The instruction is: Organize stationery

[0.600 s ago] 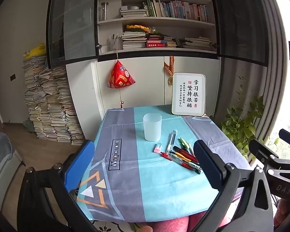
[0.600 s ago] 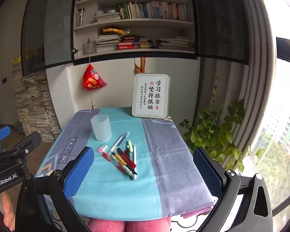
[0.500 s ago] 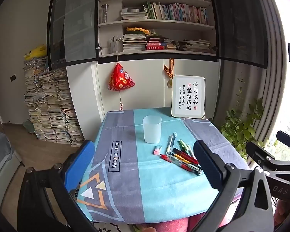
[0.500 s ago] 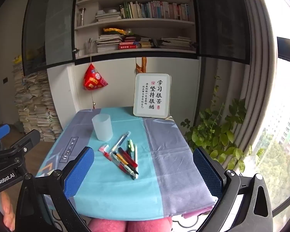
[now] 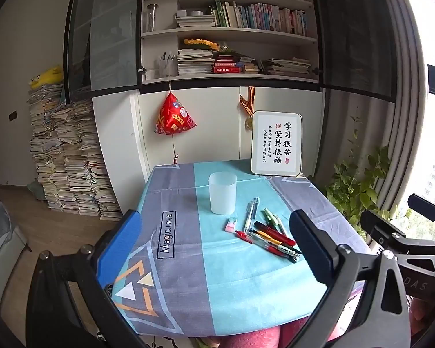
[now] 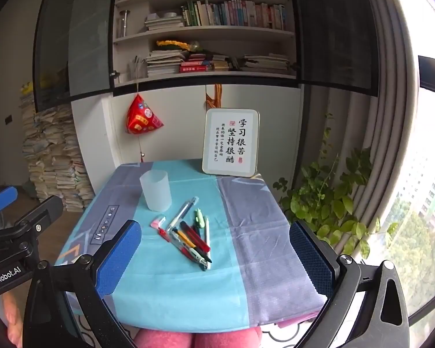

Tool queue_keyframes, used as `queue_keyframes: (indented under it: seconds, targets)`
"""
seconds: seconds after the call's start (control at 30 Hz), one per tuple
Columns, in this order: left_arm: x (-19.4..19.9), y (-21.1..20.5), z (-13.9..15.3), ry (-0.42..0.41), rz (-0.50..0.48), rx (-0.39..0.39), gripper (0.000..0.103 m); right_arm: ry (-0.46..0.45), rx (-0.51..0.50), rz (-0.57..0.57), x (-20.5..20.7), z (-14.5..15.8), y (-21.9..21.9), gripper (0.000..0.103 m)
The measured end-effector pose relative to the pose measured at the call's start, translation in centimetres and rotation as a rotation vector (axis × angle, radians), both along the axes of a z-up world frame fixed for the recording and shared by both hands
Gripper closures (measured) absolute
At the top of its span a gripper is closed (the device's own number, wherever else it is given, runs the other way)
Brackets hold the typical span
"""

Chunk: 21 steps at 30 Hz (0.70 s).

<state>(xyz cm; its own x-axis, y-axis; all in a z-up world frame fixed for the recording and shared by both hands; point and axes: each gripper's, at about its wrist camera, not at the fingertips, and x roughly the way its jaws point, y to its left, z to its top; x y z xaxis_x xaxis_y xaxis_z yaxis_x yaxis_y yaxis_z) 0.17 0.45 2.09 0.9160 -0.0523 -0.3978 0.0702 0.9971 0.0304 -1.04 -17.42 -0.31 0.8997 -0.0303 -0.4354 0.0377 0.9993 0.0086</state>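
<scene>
A frosted plastic cup stands upright near the middle of the table. In front of it lies a loose heap of several pens, with a small pink eraser to their left. My left gripper hangs open over the table's near edge, nothing between its fingers. Further right, my right gripper is open too, also short of the pens. Each gripper shows at the edge of the other's view.
A blue and grey cloth covers the small table. A framed calligraphy card stands at the back edge. Bookshelves and a cabinet rise behind, paper stacks to the left, a leafy plant and window to the right. Red-clad knees show below.
Both views have crept slightly nearer and steadier on the table; the cup, pens and eraser have not moved and both grippers stay open.
</scene>
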Motion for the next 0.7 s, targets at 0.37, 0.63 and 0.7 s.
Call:
queue_keyframes:
  seconds: [0.37, 0.63, 0.7]
  targets:
    - [0.41, 0.49, -0.72, 0.003, -0.006, -0.015, 0.002, 0.006, -0.002, 0.001, 0.09, -0.13, 0.22, 0.001]
    - [0.4, 0.24, -1.02, -0.001, -0.009, -0.012, 0.002, 0.005, 0.001, -0.004, 0.35, -0.26, 0.2, 0.001]
    - [0.53, 0.21, -1.04, 0.002, -0.01, -0.012, 0.002, 0.006, 0.002, -0.004, 0.38, -0.28, 0.22, 0.001]
